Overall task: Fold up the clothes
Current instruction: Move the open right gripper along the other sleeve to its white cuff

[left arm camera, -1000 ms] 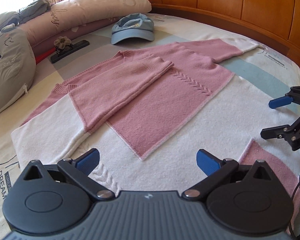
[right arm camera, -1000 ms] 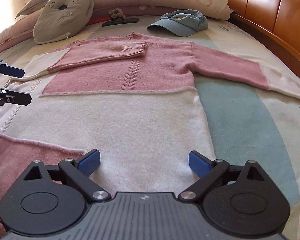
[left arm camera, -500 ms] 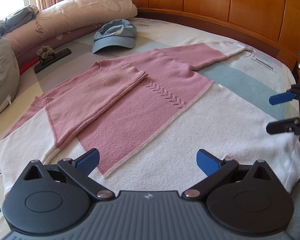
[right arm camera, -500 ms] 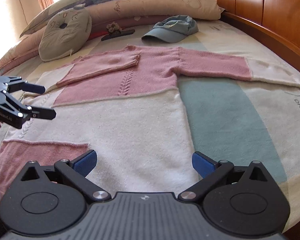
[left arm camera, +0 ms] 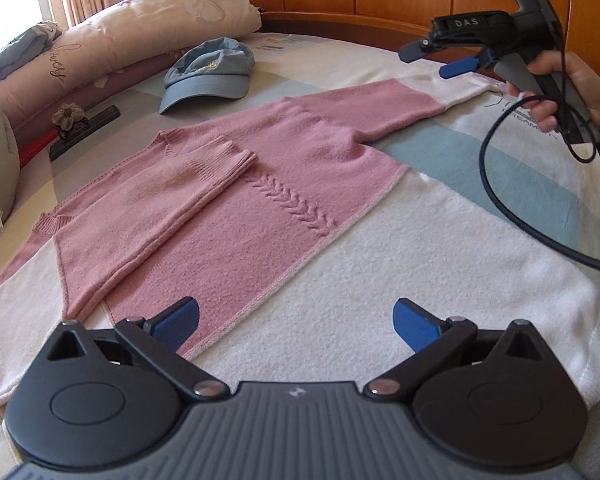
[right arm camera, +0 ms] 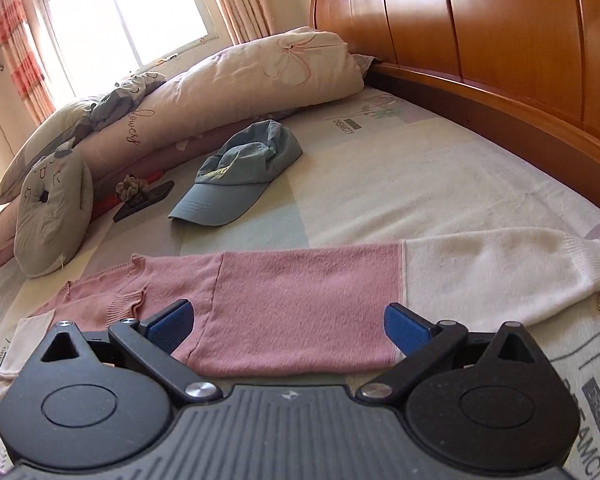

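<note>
Lying flat on bed, sweater (right arm camera: 300, 320) sleeve just beyond open right hand-held gripper (right arm camera: 286, 326)

One sweater (left arm camera: 260, 200), one cap (left arm camera: 208, 74), two grippers (left arm camera: 296, 322)

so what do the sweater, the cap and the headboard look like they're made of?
Sweater: soft knit, probably wool or acrylic; fuzzy nap, ribbed collar and cuffs, a raised cable pattern down the front, pink and white blocks.
Cap: thin woven cloth, likely cotton; matte, washed blue, crown crumpled.
Headboard: wood or wood veneer, glossy varnish; grain lines and bright reflections.
</note>
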{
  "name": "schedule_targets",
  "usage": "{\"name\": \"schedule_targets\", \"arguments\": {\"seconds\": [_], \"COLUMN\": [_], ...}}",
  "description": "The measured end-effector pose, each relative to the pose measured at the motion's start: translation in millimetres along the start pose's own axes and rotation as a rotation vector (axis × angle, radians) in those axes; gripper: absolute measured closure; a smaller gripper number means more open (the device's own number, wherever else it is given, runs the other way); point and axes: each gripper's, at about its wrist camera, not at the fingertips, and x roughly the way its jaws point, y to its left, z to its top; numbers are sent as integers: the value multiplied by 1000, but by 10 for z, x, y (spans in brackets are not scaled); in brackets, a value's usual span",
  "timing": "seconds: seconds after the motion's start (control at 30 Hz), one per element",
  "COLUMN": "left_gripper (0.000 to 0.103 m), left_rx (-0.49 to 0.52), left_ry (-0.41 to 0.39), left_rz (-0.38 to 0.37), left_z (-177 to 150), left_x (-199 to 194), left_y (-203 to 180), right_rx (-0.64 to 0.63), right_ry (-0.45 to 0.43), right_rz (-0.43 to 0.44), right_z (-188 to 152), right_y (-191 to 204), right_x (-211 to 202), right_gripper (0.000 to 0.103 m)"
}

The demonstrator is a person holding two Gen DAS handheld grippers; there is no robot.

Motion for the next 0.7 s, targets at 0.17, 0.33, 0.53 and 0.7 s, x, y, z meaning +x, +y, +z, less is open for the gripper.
{"name": "schedule_targets", "arguments": {"seconds": [0.17,0.33,0.53,0.7], "left_gripper": [1,1,1,1], "left_rx": [-3,0,0,10], "left_ry": [16,14,-5,8], "left_rz": [14,15,5,11], "left_z": [24,21,55,37], "left_x": [58,96,117,89], "left_y": [-12,19,3,-17], "right_rx": [-1,-101,-157,-100], "right_ry": [58,53,68,74], "right_rz": [-3,-25,-64,-2], "right_z": [36,-264,-170,29], "right_y": [-115,-189,-19,160], "right_x": [507,423,273,610], "right_gripper": [0,0,0,0]}}
